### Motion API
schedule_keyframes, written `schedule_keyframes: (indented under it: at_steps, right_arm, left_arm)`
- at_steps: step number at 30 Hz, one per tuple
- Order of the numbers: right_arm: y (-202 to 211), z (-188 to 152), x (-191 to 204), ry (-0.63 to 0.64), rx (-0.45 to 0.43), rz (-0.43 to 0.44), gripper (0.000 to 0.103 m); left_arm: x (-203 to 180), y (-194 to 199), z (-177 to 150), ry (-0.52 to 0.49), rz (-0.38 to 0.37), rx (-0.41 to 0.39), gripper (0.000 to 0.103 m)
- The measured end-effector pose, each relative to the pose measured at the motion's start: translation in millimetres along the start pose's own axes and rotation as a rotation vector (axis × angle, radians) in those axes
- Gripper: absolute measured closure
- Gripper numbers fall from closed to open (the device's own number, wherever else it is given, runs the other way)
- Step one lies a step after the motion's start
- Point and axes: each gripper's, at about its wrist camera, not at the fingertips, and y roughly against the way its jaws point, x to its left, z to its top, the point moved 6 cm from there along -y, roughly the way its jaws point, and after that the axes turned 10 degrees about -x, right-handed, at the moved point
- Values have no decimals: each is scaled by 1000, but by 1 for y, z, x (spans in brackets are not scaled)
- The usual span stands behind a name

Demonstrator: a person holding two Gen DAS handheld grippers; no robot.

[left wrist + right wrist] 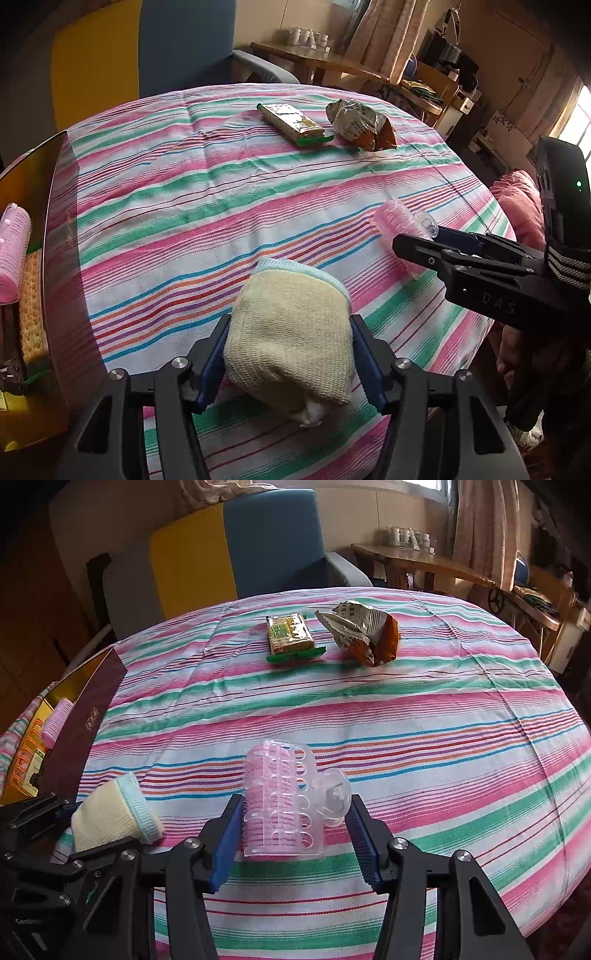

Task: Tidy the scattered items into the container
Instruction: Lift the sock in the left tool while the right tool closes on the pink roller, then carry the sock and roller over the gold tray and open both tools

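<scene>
A rolled cream sock [288, 350] with a pale blue cuff sits between the pads of my left gripper [290, 318], which is shut on it just above the striped tablecloth. In the right wrist view the same sock [110, 812] and left gripper [92, 830] show at the lower left. My right gripper [295, 799] is shut on a pink hair roller [277, 797] with a clear clip; one pad presses the roller, the other the clip's handle. From the left wrist, the right gripper [417, 236] and roller [391, 218] appear at the right. The dark box [85, 716] with a gold inside stands at the left.
In the box [55, 221] lie another pink roller [13, 251] and a cracker pack [31, 302]. A green-edged cracker pack [290, 635] and a crumpled snack bag [364, 631] rest at the far side of the round table. A blue and yellow chair [273, 542] stands behind.
</scene>
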Motion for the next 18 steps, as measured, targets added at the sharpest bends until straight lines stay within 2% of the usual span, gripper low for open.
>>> schedule_keyframes:
  at_steps: [10, 18]
  right_arm:
    - [18, 3, 33, -37, -14, 82, 48]
    - [24, 29, 106, 47, -47, 212, 48]
  left_arm:
    - [5, 35, 8, 22, 18, -81, 41]
    - [56, 85, 18, 140, 95, -200, 41]
